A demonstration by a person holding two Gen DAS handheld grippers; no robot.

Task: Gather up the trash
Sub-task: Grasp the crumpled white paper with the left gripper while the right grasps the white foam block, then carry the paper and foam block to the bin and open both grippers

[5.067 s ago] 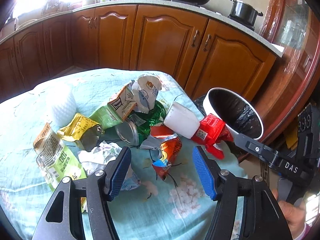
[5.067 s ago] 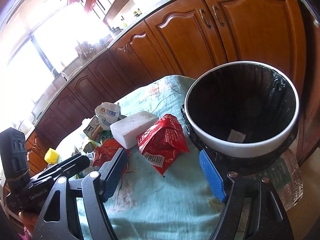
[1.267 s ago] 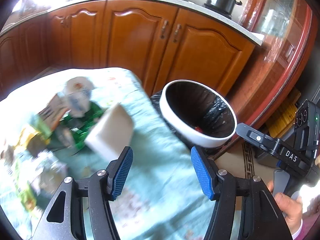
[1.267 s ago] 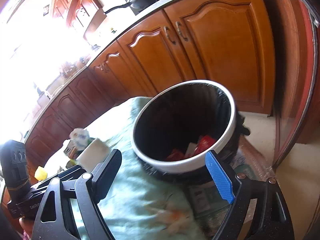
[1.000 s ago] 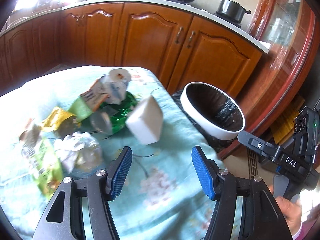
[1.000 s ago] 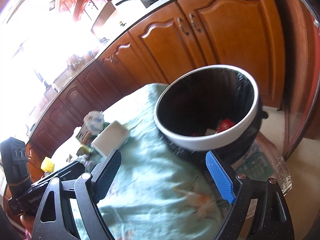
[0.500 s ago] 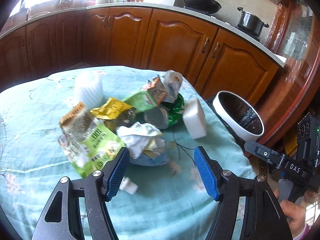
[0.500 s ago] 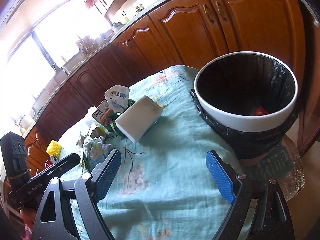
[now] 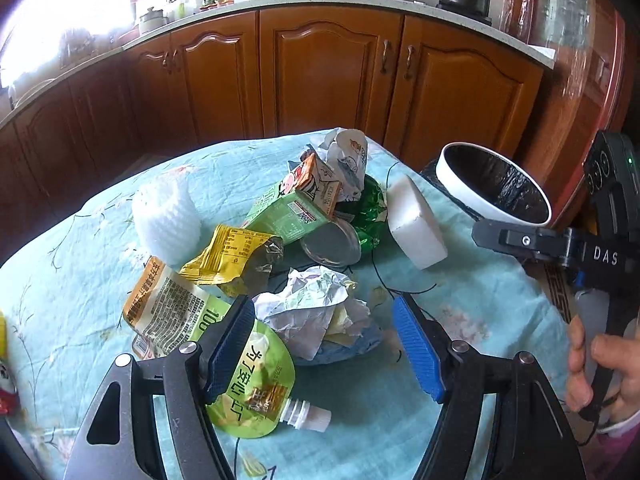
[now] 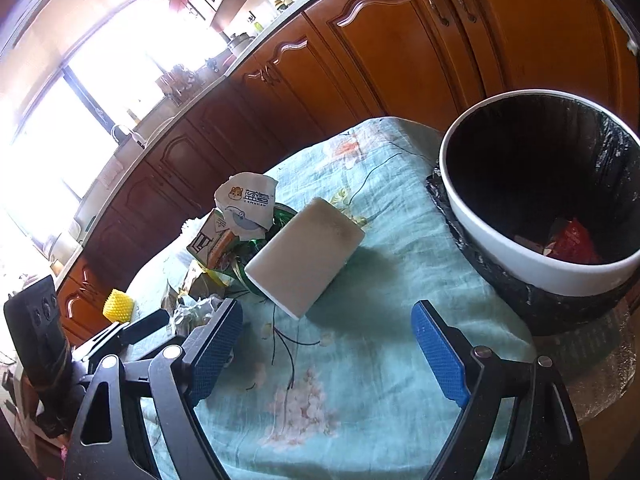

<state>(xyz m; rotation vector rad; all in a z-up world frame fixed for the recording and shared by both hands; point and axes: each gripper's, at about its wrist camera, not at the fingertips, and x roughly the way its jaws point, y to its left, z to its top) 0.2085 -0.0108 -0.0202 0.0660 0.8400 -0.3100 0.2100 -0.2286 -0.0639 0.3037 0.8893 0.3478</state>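
The left tongs (image 9: pixel 324 344) are spread wide and hold nothing; they hang low over a heap of litter on the worktop (image 9: pixel 472 320), which is covered with a pale turquoise flowered cloth. Between their blue pads (image 9: pixel 416 348) lies a crumpled ball of white paper (image 9: pixel 316 304). Under the left pad lies a green spouted drink pouch (image 9: pixel 256 380). Just beyond the paper ball sit a yellow foil wrapper (image 9: pixel 232 256), a round metal lid (image 9: pixel 330 242), a green drink carton (image 9: pixel 292 210) and a torn white paper cup (image 9: pixel 350 156). Left of the heap stands a white foam net sleeve (image 9: pixel 166 212).

The right tongs (image 10: pixel 326 354) are also wide apart and empty, above bare cloth. Ahead of them, touching the right edge of the heap, lies a white foam block (image 10: pixel 308 256), tilted against a green foil bag (image 10: pixel 280 216). Past the far right edge of the worktop stands a trash bin (image 10: pixel 492 236) with a white rim and black liner; red wrappers (image 10: pixel 572 244) lie inside it. Beyond the heap, at its far left, sits a yellow net sleeve (image 10: pixel 117 304).

Brown wooden kitchen cabinets (image 9: pixel 328 76) run behind everything.
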